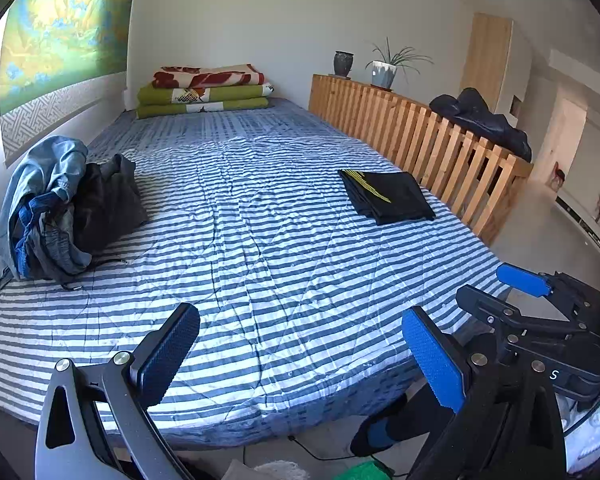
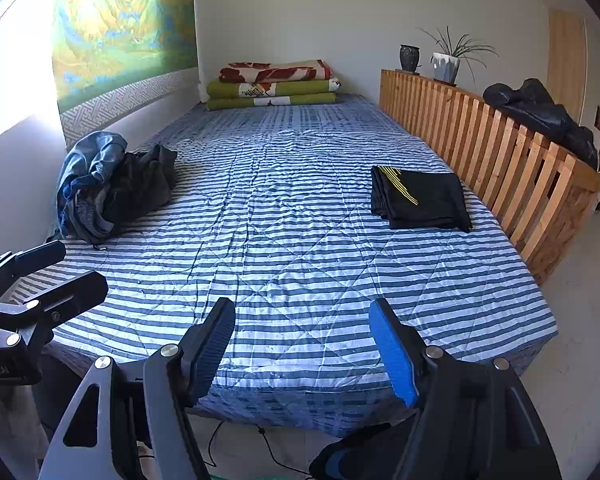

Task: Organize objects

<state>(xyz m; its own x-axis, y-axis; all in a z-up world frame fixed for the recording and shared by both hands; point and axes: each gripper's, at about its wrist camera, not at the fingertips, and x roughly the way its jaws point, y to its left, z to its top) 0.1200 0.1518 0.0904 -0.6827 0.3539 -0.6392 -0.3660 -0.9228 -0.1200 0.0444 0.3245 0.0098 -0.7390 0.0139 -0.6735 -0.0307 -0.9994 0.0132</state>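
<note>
Left to right across the bed: a heap of unfolded clothes lies at the left edge against the wall. It is judged to be the stock still to be sorted. The striped middle of the bed is bare, which gives room for folding. A folded black garment with yellow stripes lies flat near the right edge, just beside the wooden rail. Its position well apart from the heap suggests a finished item kept separate. Folded blankets are stacked at the far end.

The left gripper hangs over the near end of the bed, fingers spread wide, holding and touching nothing. The right gripper hangs beside it, fingers moderately apart and likewise empty.
</note>
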